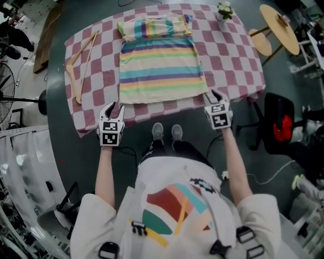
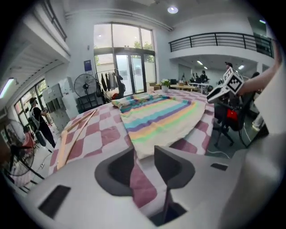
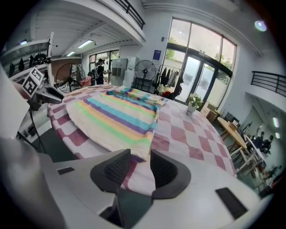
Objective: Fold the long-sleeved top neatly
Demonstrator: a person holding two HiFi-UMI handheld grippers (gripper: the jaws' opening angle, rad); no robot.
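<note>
Striped top (image 1: 161, 60): flat on checked tablecloth (image 1: 230, 71). Left gripper (image 1: 114, 109), right gripper (image 1: 213, 96): jaws half apart, gripping nothing, at near hem corners.

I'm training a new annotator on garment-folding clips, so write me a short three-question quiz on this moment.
1. True or false: the wooden hanger lies on top of the striped top.
2. The jaws of the left tool and the right tool are:
A) clamped on a sleeve
B) apart, each at a corner of the hem
C) shut and empty, far from the table
3. What small thing stands near the far right corner of the checked tablecloth?

Key
1. False: it lies on the cloth, to the left of the top and apart from it.
2. B
3. A potted plant.
</note>
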